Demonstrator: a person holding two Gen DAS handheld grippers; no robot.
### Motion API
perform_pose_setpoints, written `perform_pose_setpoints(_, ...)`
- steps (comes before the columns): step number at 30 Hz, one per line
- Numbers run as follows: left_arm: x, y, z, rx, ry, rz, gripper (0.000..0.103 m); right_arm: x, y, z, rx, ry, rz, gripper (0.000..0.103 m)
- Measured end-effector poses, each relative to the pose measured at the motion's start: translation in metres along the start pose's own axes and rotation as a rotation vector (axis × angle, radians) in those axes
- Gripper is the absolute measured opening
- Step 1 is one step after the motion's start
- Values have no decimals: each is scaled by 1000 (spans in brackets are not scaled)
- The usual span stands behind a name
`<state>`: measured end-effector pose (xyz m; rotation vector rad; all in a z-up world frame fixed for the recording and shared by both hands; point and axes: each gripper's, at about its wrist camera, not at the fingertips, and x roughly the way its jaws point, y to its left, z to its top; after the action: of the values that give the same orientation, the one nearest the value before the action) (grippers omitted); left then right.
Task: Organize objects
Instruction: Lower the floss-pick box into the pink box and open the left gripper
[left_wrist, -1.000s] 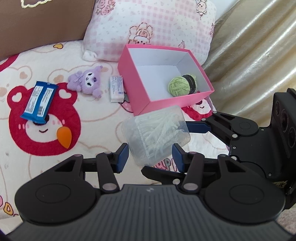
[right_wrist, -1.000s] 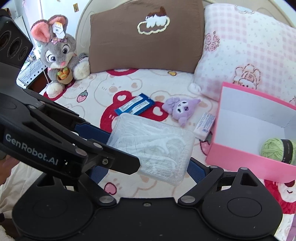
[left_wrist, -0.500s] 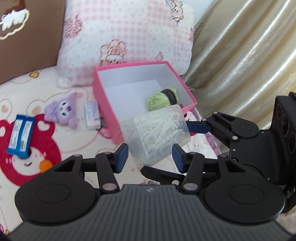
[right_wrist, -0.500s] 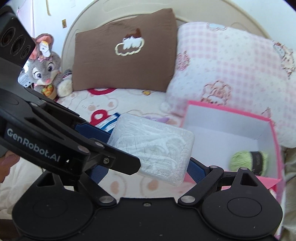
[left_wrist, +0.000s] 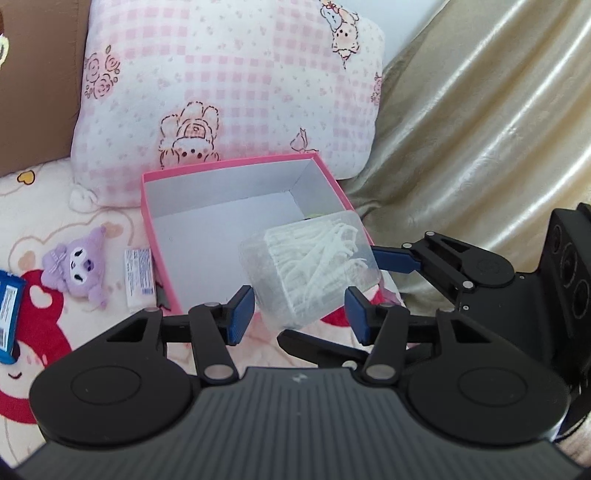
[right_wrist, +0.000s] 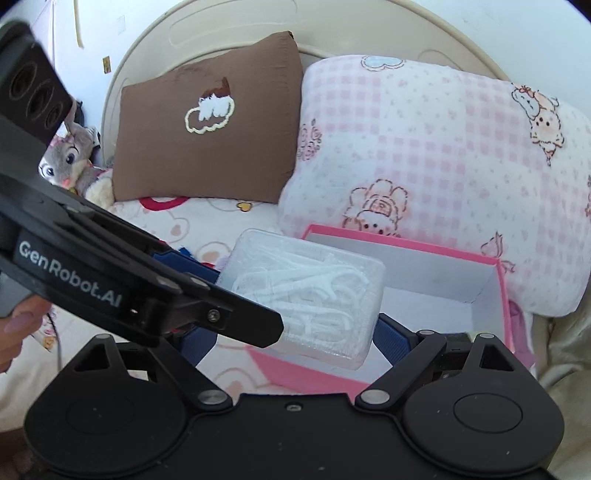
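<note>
**Floss box held over pink box**

The right gripper (right_wrist: 295, 325) is angling downward, its wide-spread pads pinching a clear floss box (right_wrist: 306, 295) by both ends above the pink box (left_wrist: 243, 236) on the bed (left_wrist: 92, 221). The left gripper (left_wrist: 300, 314) is tilting down beside it, pads spread and not touching the floss box.
</note>
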<state>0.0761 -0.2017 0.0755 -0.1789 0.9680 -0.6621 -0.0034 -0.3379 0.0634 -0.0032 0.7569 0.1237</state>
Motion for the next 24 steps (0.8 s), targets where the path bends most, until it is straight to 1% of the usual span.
perform_pose_setpoints(3, 17, -3, 7, -8, 6, 20, 52, 8, -13, 0, 2, 14, -10, 93)
perform_pose_setpoints(6, 36, 2, 18, -48, 1, 34, 52, 19, -27, -3, 24, 13, -12, 93)
perform_pose_setpoints(7, 43, 4, 21, -64, 1, 46, 53, 26, -32, -3, 38, 14, -15, 93)
perform_pose_setpoints(11, 71, 13, 35, -100, 17, 97, 53, 54, -50, -6, 81, 31, -1, 93)
perform_pose_setpoints(14, 92, 24, 41, -143, 51, 120, 52, 74, -63, -10, 100, 47, 23, 92)
perform_pose_setpoints(16, 107, 28, 42, -136, 74, 141, 52, 86, -74, -12, 111, 65, 42, 91)
perform_pose_setpoints(20, 138, 28, 42, -119, 144, 193, 52, 109, -93, -19, 154, 107, 85, 91)
perform_pose_setpoints(24, 160, 31, 40, -136, 181, 218, 52, 127, -103, -26, 167, 145, 86, 89)
